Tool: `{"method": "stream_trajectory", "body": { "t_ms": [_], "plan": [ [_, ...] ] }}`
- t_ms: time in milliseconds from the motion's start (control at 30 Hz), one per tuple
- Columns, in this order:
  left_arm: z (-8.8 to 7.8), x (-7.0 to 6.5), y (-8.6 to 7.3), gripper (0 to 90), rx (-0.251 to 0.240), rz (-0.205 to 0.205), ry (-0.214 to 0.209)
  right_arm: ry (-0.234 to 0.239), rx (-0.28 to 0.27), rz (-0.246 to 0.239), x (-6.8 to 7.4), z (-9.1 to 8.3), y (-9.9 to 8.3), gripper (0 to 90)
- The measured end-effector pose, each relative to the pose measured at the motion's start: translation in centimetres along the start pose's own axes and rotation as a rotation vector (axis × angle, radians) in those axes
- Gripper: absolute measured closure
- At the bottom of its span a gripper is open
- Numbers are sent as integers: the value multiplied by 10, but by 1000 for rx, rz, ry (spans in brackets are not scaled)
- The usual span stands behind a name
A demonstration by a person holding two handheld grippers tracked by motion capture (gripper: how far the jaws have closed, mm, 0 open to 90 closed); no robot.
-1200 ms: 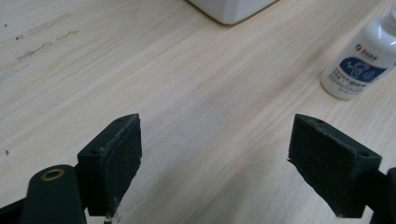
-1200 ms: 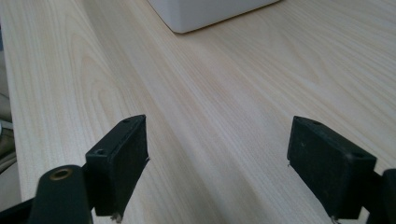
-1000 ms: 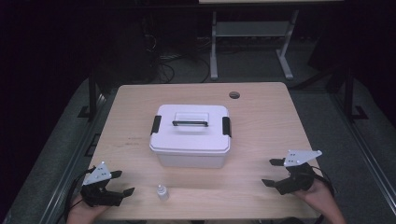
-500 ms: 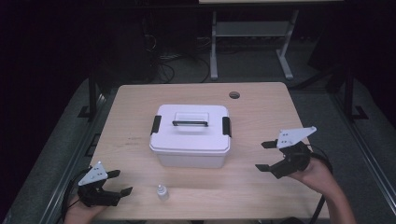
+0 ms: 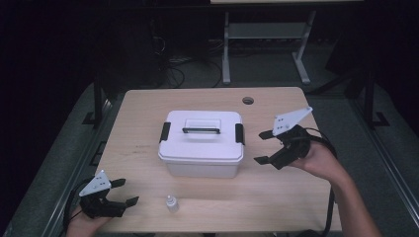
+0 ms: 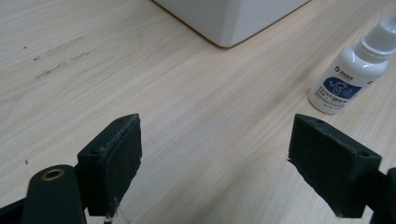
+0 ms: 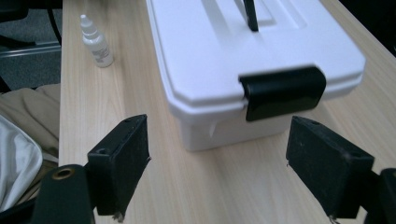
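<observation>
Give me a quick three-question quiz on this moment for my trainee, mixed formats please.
1. True or false: the right gripper is shut on the box's black latch.
2. What stands near the table's front edge, between the left gripper and the white lidded box?
A. dropper bottle
B. mug
C. spoon
3. Fill in: the box's lid is ____.

Key: 1 false, its jaws stand open short of the latch; 2 A, the dropper bottle; 3 closed.
</observation>
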State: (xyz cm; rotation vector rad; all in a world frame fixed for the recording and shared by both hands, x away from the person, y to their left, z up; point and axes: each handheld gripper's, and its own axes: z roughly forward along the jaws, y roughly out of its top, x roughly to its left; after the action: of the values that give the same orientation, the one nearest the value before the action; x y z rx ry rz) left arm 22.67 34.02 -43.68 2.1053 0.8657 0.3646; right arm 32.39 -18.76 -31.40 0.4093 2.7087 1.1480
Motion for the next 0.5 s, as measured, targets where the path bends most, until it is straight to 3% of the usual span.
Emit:
{"method": "stream_trajectory", "body": {
  "t_ms": [133, 500],
  "plan": [
    [0, 0, 0, 173, 3, 3, 0, 33, 20, -23, -6, 8, 21, 201],
    [1, 0, 1, 173, 5, 6, 0, 50, 49, -62, -15, 24, 51, 177]
  ]
}}
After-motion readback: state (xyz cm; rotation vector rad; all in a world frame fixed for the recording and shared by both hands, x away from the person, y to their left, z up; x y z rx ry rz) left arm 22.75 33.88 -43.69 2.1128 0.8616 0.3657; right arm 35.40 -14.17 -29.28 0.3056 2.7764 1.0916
